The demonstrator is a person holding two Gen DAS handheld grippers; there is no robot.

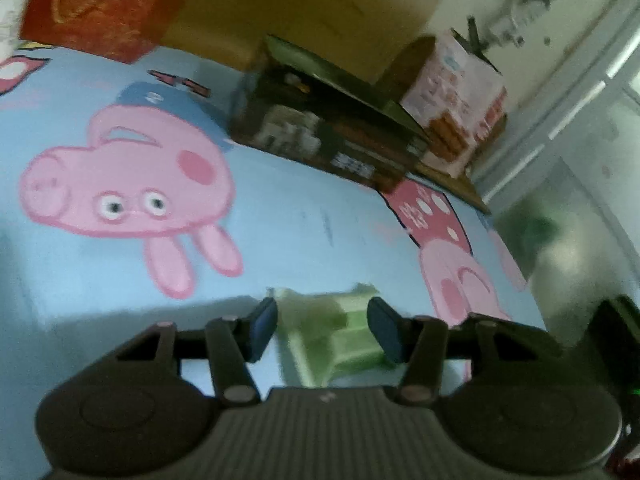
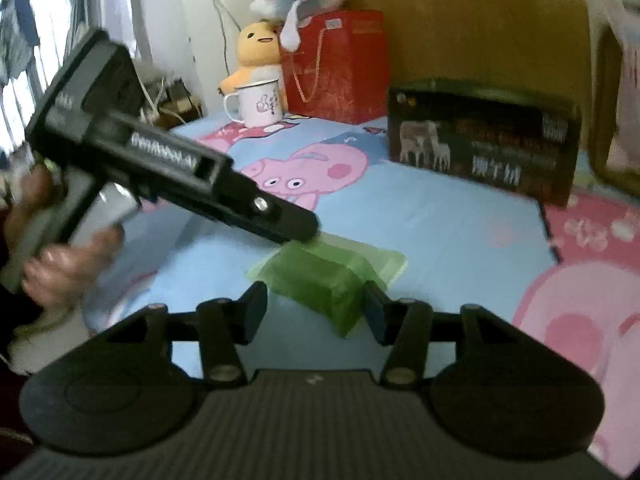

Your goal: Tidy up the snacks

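A green snack packet (image 1: 332,332) lies flat on the blue cartoon-print cloth (image 1: 280,216). My left gripper (image 1: 322,328) is open, with its blue pads on either side of the packet, low over it. In the right wrist view the same packet (image 2: 324,280) lies just ahead of my right gripper (image 2: 316,312), which is open with the packet's near corner between its fingers. The left gripper (image 2: 308,228) reaches in from the left, its tip at the packet's far edge. A dark open box (image 2: 484,140) stands at the back right of the cloth.
A red gift bag (image 2: 340,64), a white enamel mug (image 2: 260,104) and a yellow plush toy (image 2: 256,52) stand at the back. A pink-and-white carton (image 1: 460,104) stands beside the dark box (image 1: 320,128). The cloth's right edge drops to the floor (image 1: 580,220).
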